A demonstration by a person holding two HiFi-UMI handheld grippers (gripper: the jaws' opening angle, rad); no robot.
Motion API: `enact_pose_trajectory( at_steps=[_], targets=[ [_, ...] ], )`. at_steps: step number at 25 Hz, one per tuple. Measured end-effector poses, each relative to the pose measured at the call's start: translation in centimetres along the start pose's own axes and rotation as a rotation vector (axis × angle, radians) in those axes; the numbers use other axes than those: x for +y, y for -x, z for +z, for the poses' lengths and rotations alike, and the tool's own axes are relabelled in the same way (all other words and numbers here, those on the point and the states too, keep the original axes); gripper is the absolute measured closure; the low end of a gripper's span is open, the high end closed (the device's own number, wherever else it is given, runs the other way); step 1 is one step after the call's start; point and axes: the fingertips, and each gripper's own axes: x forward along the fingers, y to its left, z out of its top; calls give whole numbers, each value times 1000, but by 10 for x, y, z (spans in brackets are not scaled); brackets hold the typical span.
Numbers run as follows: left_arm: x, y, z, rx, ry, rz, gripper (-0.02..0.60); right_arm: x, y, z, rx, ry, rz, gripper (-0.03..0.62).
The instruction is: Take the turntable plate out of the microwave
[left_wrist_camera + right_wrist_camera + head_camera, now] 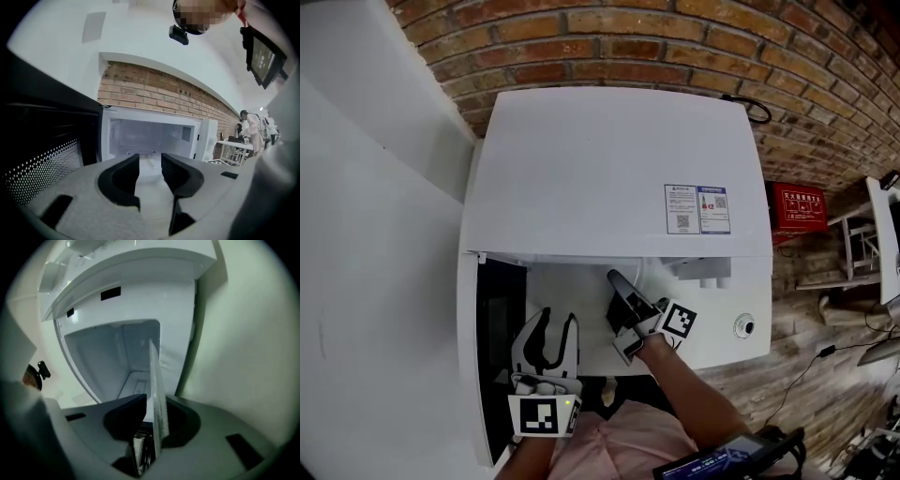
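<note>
The white microwave (609, 159) stands with its door (495, 337) swung open to the left. In the right gripper view the glass turntable plate (154, 366) runs edge-on between the jaws of my right gripper (157, 398), at the mouth of the cavity. It lies against one jaw, and a thin sliver of light shows at the other. In the head view that gripper (617, 281) reaches under the microwave's top edge and the plate is hidden. My left gripper (559, 317) hangs open and empty before the doorway, facing the lit cavity (150, 133).
A brick wall (675, 37) runs behind the microwave and a white wall lies to the left. The control knob (743, 327) sits on the right of the front panel. A red box (797, 206) and cables lie on the floor to the right.
</note>
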Motion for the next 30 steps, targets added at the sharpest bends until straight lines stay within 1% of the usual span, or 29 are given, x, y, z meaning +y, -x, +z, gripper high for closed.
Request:
enact_pose_trajectory(
  at_steps=[3,5,9,13,14,16,19,21,23,26,30],
  targets=[
    [-2,1,-1,5,2,14,431,-3,-3,-2,43,0,-17,538],
    [-4,3,-2,6,4,24,431,-4,-5,-3,61,-5,-11,560],
    [-10,12,-6,12,11,60,431,-6,-7,2,82,11,-19,565],
    [-18,24,-11,24,11,108,431,-5,-11,6,73,24,-32,556],
    [-20,27,-12,26,11,120,431,-5,-12,5,68,19,-35,547],
    [-22,34,-12,25,8,142,431,-9,-12,4,68,5,-51,562],
    [-21,47,-9,27,2,176,431,-9,-8,1,105,-8,-65,566],
    [-17,59,-10,31,6,198,431,-1,-1,-4,137,14,-48,566],
    [-14,67,-13,34,14,208,431,8,9,-10,159,38,-13,566],
    [-16,77,-24,39,29,196,431,21,29,-21,151,-11,34,566],
    [-24,96,-40,38,64,160,417,38,68,-35,113,-67,65,566]
  ],
)
